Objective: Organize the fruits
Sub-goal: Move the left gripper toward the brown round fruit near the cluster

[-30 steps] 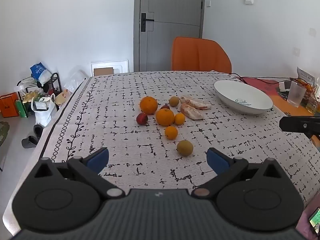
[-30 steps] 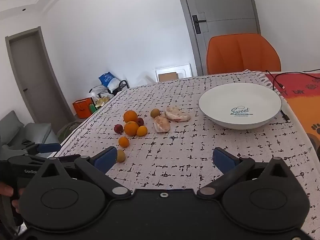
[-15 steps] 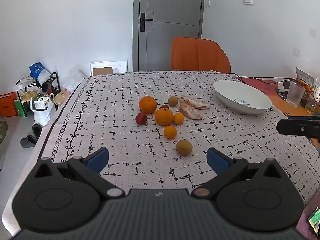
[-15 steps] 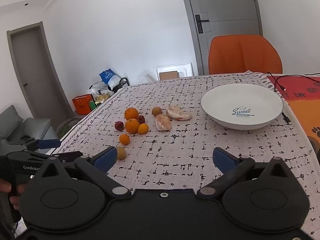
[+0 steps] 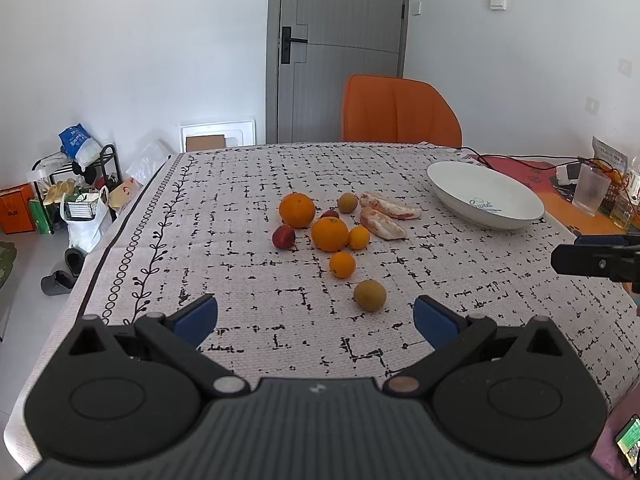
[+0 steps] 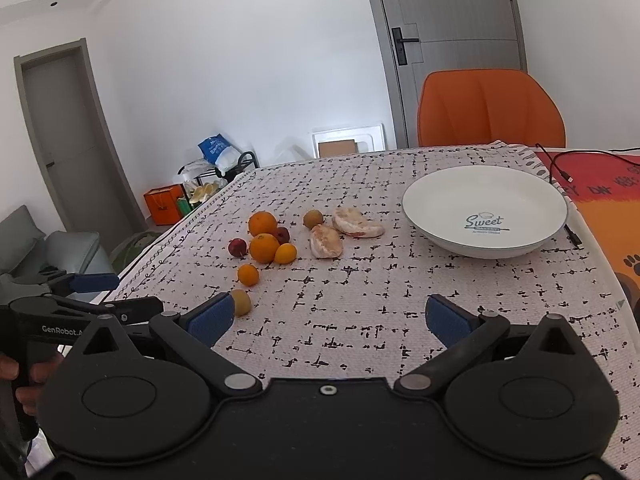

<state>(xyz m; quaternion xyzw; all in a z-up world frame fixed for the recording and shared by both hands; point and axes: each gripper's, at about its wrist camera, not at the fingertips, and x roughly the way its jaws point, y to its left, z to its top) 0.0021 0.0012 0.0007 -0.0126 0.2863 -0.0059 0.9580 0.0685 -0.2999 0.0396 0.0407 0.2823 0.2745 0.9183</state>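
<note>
Left gripper [image 5: 316, 316]: jaws spread, empty; I hover it.
Right gripper [image 6: 327, 316]: same.
Brown fruit [image 5: 369, 295]: nearest on surface; firm, round, rolls; I'd pinch its middle.
Bowl [image 5: 460, 188]: far right, empty.

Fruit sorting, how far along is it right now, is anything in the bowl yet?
Nothing looks done: the white bowl is empty. Nothing is in hand either; the left hand-held gripper and the right hand-held gripper are both open above the tablecloth. Everything is left: the oranges, the small red fruits, the brownish round fruits and the two peeled citrus pieces all lie loose on the cloth.
</note>
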